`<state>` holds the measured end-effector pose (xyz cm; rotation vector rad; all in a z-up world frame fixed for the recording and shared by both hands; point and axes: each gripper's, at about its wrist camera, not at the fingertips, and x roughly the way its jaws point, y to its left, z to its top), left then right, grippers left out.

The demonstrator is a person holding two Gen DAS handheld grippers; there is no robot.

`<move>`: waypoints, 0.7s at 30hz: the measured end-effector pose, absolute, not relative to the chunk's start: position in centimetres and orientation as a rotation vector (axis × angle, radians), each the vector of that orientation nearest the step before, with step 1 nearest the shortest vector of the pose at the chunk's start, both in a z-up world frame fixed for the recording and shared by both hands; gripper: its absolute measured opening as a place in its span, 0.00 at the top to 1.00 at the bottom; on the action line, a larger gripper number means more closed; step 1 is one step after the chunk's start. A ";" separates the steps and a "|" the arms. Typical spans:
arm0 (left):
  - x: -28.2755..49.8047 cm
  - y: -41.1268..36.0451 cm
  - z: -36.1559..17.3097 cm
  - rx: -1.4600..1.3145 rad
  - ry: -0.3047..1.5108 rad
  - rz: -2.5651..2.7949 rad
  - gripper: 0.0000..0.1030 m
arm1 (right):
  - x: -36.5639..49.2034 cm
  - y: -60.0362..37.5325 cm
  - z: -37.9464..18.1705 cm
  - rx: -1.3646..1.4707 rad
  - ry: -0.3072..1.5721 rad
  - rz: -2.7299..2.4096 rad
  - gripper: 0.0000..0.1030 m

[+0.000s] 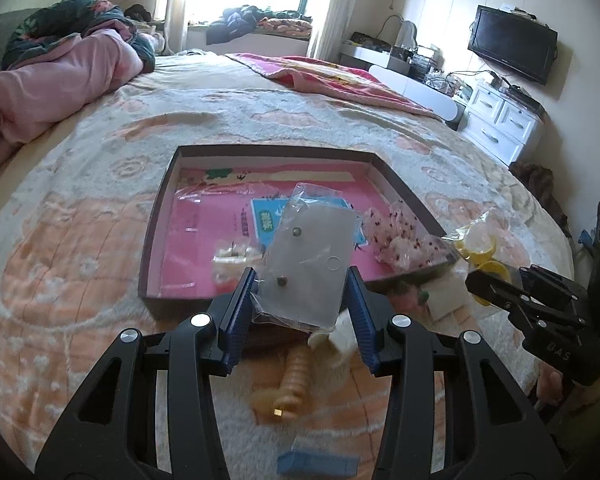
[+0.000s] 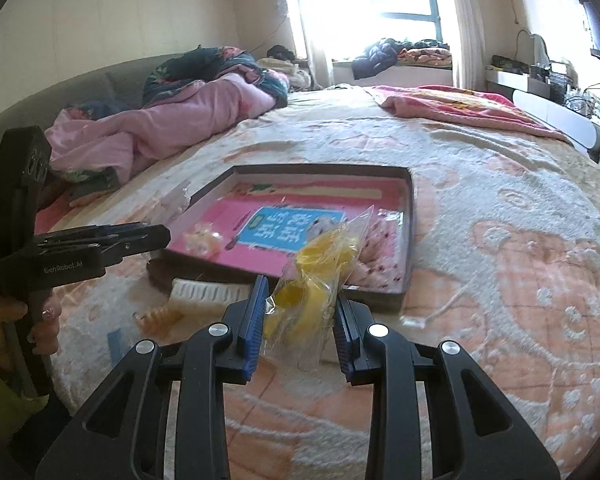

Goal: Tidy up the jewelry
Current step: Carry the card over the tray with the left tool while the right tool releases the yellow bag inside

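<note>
My left gripper [image 1: 301,282] is shut on a clear bag [image 1: 307,256] that holds a grey card with two small stud earrings, lifted over the near edge of a shallow box [image 1: 158,216] with a pink lining. My right gripper [image 2: 300,296] is shut on a clear bag of yellow rings [image 2: 315,276], also above the box's near wall [image 2: 379,298]. In the left wrist view the right gripper [image 1: 477,282] stands at the right with the yellow bag [image 1: 479,246]. The left gripper [image 2: 162,237] shows at the left of the right wrist view.
Inside the box lie a small clear bag [image 1: 232,254] and a floral pouch [image 1: 399,240]. On the bedspread in front of the box lie a beige hair clip [image 1: 296,376], a white clip [image 2: 208,290] and a blue strip [image 1: 315,465]. A pink quilt [image 1: 60,80] is piled at the back left.
</note>
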<state>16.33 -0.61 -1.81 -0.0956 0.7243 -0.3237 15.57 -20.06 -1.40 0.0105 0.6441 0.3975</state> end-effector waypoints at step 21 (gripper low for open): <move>22.2 -3.4 -3.0 0.000 0.760 -0.363 0.65 | 20.9 -21.5 -1.0 -0.011 0.622 0.328 0.72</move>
